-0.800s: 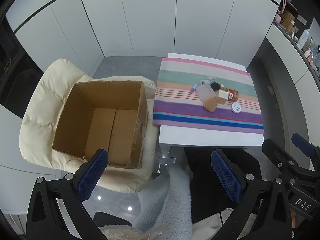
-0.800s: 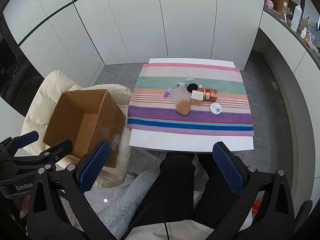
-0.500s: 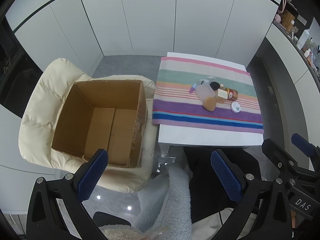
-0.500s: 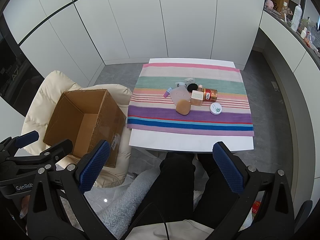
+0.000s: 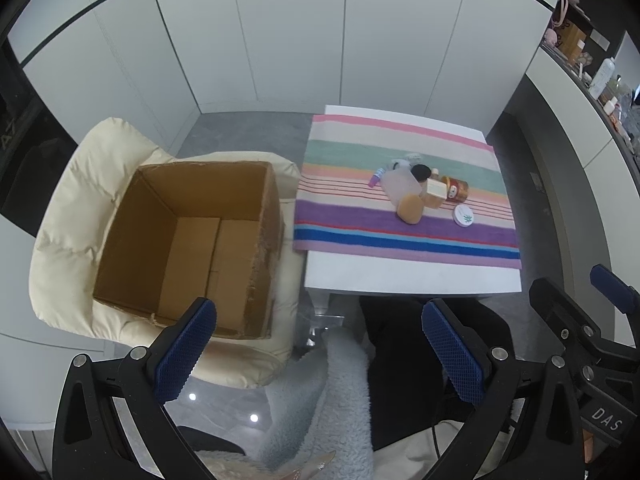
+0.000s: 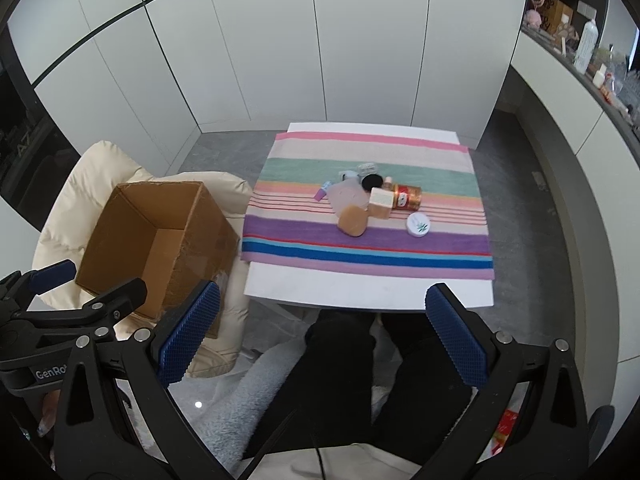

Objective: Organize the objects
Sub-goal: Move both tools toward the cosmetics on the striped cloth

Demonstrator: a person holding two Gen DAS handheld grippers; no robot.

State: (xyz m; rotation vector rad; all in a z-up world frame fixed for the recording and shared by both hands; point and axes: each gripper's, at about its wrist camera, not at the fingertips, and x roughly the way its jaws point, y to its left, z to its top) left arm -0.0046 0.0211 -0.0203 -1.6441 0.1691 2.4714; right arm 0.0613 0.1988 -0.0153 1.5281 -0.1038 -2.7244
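A cluster of small toiletry items lies on a striped cloth [image 6: 360, 248] over a white table [image 6: 360, 288]: a frosted bottle with a tan round cap [image 6: 352, 220], a beige box [image 6: 380, 200], a red-gold jar [image 6: 406, 196], a white round tin [image 6: 419, 225], a black lid [image 6: 371, 180] and a small purple tube [image 6: 321, 193]. An open, empty cardboard box [image 5: 192, 236] sits on a cream chair [image 5: 68, 216] left of the table. My left gripper [image 5: 320, 348] and right gripper [image 6: 324, 332] both hang open, high above a person's lap, holding nothing.
White cabinet doors line the far wall. A counter with bottles [image 6: 584, 46] runs along the right. The person's dark trousers [image 6: 360, 380] and a fluffy pale garment [image 5: 336, 392] fill the space below the grippers. Grey floor surrounds the table.
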